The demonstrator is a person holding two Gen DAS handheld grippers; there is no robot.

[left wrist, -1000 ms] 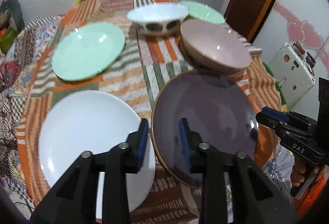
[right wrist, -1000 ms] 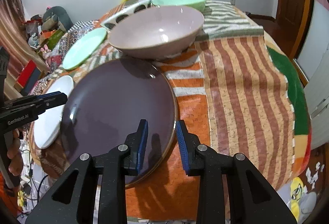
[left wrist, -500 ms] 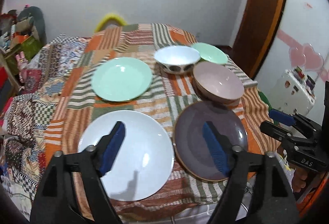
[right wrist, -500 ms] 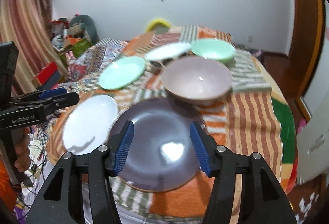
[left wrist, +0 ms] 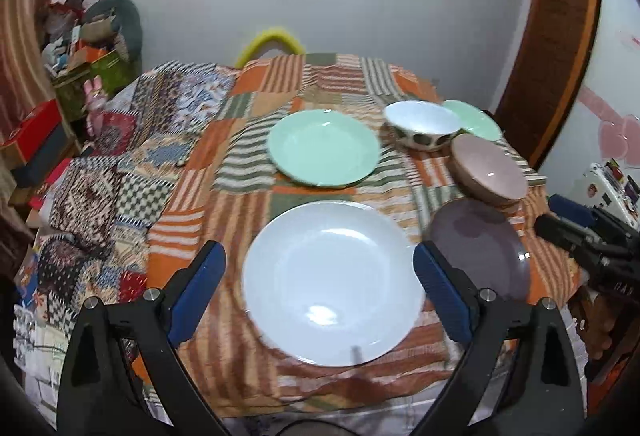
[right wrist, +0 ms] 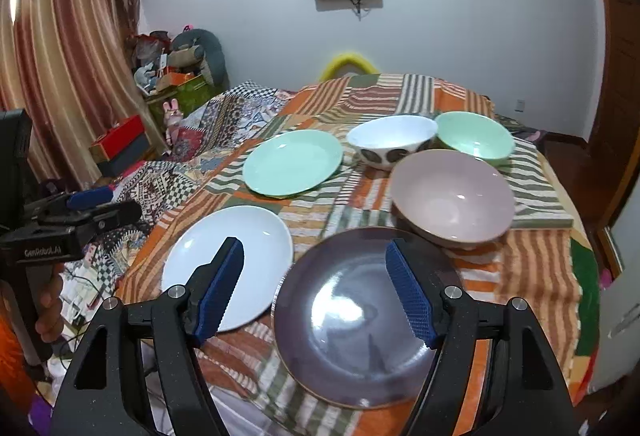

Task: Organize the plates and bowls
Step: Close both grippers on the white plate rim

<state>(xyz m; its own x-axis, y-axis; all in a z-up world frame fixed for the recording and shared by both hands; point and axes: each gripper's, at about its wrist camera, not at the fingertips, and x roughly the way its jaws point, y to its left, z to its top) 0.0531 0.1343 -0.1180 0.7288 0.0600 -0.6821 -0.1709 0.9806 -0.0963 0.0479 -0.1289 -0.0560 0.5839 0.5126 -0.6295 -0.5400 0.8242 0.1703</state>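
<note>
The left wrist view looks down from above the table's near edge, facing the far wall, centred close over the white plate (left wrist: pixel 334 288). The right wrist view sits further right (its near subject is the purple plate (right wrist: pixel 360 320)), facing the same wall. Both share the mint plate (left wrist: pixel 323 147) and all three bowls.

"GenRobot.AI" in white on the black body of the left gripper (right wrist: pixel 98 214), faint partial letters on the right gripper (left wrist: pixel 568 224), unreadable
</note>
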